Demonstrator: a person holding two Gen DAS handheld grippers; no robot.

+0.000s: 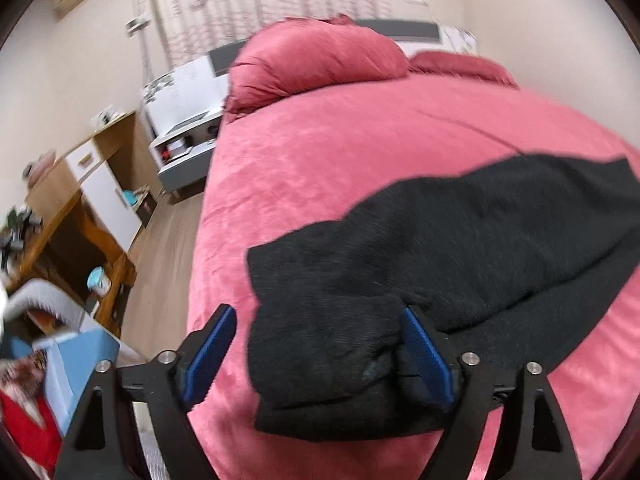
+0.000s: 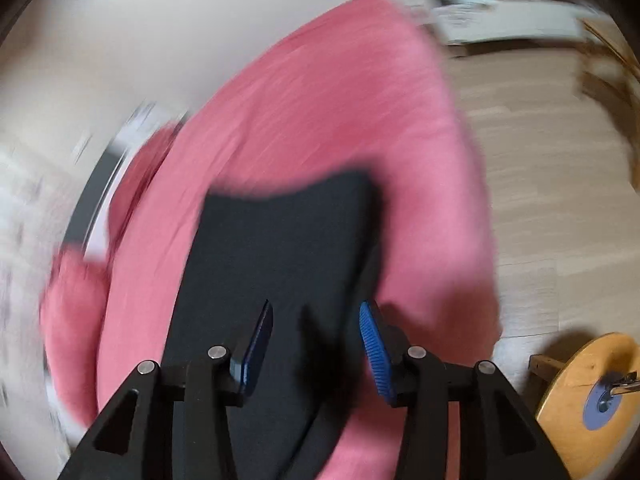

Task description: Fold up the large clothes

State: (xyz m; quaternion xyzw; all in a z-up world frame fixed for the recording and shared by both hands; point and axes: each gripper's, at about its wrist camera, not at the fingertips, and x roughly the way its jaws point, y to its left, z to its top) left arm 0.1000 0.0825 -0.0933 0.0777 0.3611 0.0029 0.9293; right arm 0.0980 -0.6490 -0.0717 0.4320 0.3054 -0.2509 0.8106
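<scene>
My left tool (image 1: 316, 350), jaws spread wide, released. A bunched end of the black garment (image 1: 440, 248) sits between the blue pads (image 1: 426, 356); the right-hand pad touches the cloth, the other stands clear of it, so no grasp.

My right tool (image 2: 316, 344), jaws parted, released, hanging over the garment (image 2: 280, 256) with nothing pinched; view badly blurred.

Garment lies in a long band across the near part of the pink bed (image 1: 320, 152), well apart from the red pillows (image 1: 316, 60) at the head. Beyond the bed's left edge: wooden desk (image 1: 80, 208), white nightstand (image 1: 184, 148). A round wooden stool (image 2: 588, 396) stands off the bed's other side.
</scene>
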